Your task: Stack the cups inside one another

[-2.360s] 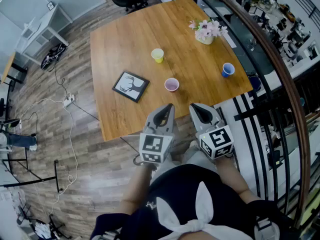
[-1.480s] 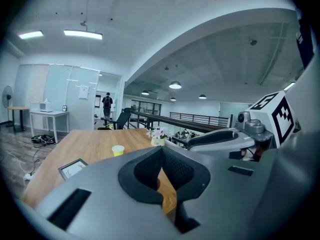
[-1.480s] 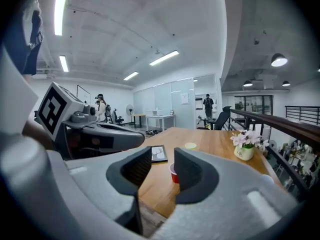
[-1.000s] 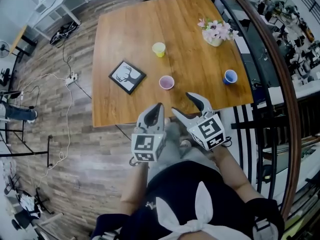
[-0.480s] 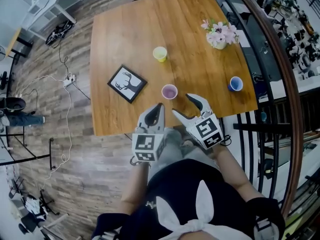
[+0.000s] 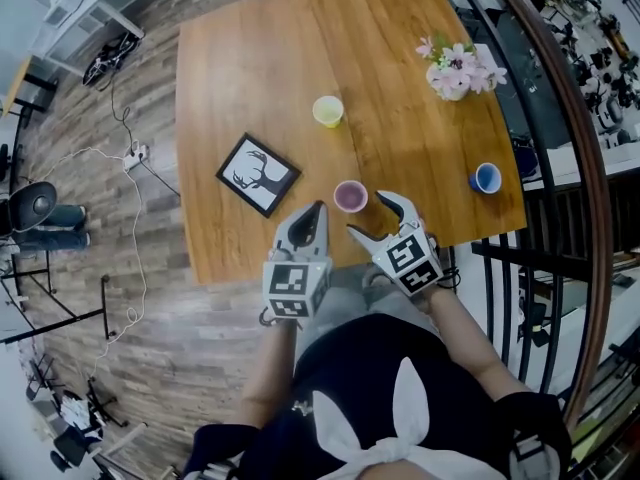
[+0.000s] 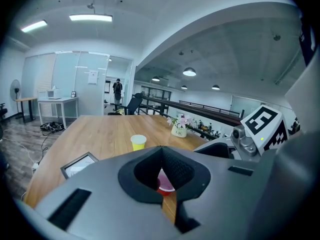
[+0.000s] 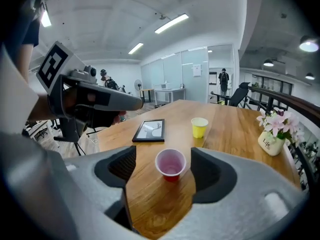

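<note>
Framed deer picture (image 6: 258, 174) lies flat on the bench (image 6: 250, 68), just left of the left gripper (image 6: 318, 208) — flower pot (image 6: 455, 73) stands well beyond the right gripper (image 6: 368, 214), out right.

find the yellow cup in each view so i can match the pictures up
Head view: the yellow cup stands in the upper middle, beyond the pink cup.
Left gripper view: the yellow cup is left of centre, at mid-height.
Right gripper view: the yellow cup is right of centre, behind the pink cup.
Shared landmark: the picture frame lies to the left of the yellow cup in all three views.
</note>
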A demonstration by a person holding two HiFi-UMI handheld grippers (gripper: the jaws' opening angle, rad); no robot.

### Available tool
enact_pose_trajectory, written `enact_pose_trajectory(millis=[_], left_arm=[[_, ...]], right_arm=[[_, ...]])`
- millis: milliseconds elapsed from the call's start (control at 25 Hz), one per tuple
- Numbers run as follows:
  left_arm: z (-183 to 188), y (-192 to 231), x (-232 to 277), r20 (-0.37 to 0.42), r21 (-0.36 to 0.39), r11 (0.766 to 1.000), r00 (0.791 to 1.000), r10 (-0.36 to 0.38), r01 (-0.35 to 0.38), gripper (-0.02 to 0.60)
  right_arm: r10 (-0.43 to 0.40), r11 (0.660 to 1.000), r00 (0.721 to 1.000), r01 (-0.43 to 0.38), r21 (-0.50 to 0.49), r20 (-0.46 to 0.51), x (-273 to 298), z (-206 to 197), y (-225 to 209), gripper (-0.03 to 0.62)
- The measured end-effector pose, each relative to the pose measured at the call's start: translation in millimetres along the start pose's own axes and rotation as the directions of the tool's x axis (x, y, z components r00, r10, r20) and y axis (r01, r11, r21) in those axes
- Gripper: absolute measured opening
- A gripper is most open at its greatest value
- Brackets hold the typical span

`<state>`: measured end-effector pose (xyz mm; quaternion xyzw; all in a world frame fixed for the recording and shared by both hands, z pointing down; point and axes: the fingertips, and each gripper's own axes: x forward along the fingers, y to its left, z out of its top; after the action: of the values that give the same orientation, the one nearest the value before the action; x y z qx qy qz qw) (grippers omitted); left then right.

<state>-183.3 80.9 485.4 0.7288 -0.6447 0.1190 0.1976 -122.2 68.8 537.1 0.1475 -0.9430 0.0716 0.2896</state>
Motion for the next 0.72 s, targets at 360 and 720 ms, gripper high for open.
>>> enact_pose_trajectory(millis=[360, 720], left_arm=[[-14, 34, 19, -0.05, -0.032, 0.999, 0.999, 0.006, -0.007, 0.015], [-22, 57, 37, -0.082, -0.046, 0.999, 0.996, -0.026, 0.022, 0.015]], right_arm=[[-0.003, 1.0, 0.992, -0.001, -0.029, -0.125, 40, -21, -13, 0.339], [-0.021, 0.998, 0.979, 0.01, -0.058, -0.204, 71, -35, -19, 0.341]])
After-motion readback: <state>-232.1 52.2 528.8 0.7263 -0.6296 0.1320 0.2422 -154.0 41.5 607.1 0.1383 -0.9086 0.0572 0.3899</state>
